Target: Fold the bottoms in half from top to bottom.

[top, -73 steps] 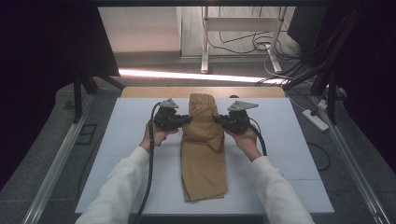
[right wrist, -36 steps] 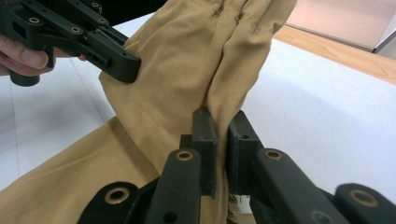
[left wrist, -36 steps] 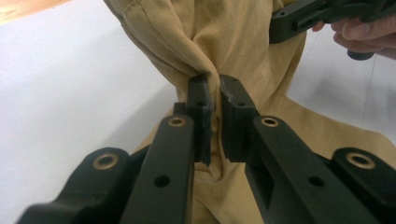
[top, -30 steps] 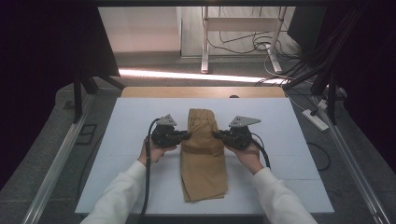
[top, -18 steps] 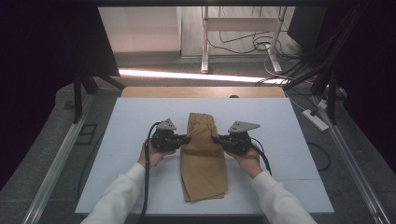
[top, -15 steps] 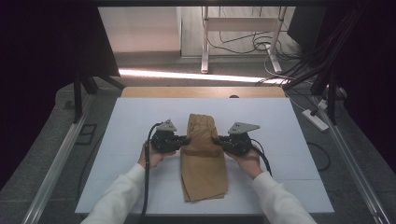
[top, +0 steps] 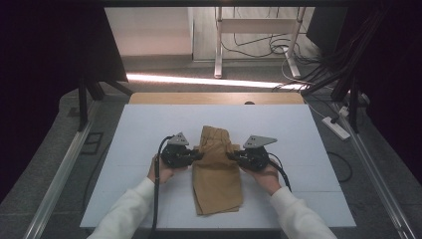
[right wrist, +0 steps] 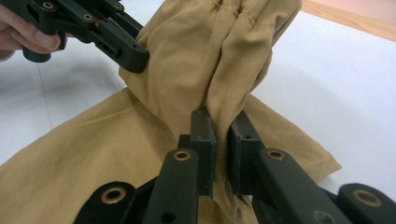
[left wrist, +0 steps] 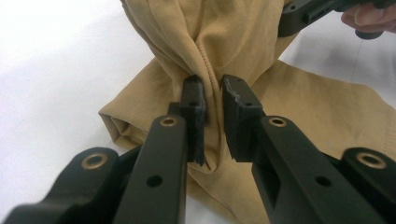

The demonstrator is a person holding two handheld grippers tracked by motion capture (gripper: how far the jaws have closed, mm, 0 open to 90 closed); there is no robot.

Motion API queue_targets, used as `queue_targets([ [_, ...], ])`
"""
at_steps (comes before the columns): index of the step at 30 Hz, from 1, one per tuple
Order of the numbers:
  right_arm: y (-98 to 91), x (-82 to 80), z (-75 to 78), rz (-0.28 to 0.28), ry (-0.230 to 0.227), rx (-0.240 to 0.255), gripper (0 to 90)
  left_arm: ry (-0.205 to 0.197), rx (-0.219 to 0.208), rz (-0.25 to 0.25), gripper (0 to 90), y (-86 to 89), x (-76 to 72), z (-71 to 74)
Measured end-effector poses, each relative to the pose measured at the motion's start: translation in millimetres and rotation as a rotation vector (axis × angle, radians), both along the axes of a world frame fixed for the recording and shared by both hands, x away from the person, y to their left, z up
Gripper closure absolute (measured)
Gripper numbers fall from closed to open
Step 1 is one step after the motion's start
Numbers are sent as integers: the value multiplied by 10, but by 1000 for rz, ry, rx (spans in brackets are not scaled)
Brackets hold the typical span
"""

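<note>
A person's 2 forearms in white sleeves reach up from the bottom edge of the high view, each hand gripping a black two-jaw tool. The left tool (top: 197,155) and the right tool (top: 233,156) point inward toward each other, on either side of a tan folded cotton garment (top: 217,174) that lies in the middle of the white rectangular surface (top: 308,149).

In the left tool view, the left tool (left wrist: 212,100) has a bunched fold of the tan cloth between its jaws; they have just been easing apart, a narrow gap showing. In the right tool view, the right tool (right wrist: 220,122) is pinching another gathered fold, jaws nearly together.

The garment's far end is lifted and bunched between the tools; its near end lies flat.

Beyond the surface, a strip of pale wooden board (top: 214,98), a metal frame (top: 256,30) and loose black cables (top: 333,64) sit on the floor.
</note>
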State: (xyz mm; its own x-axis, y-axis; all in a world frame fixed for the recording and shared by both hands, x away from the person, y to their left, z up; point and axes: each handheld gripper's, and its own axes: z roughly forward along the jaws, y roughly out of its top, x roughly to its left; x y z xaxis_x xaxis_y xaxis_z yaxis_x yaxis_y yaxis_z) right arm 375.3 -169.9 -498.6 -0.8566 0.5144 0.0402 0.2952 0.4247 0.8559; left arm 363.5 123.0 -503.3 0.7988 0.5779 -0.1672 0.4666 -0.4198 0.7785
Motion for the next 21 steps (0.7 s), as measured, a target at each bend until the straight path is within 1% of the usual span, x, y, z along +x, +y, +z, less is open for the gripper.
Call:
queue_targets([
  [8, 4, -41, -17, 9, 4, 0, 825, 15, -8, 0, 781, 15, -6, -23],
  [15, 2, -82, -32, 16, 8, -2, 818, 16, -6, -5, 778, 23, -53, -39],
  [21, -5, -134, -52, 28, 13, -10, 799, 16, -5, -15, 746, 34, -89, -57],
])
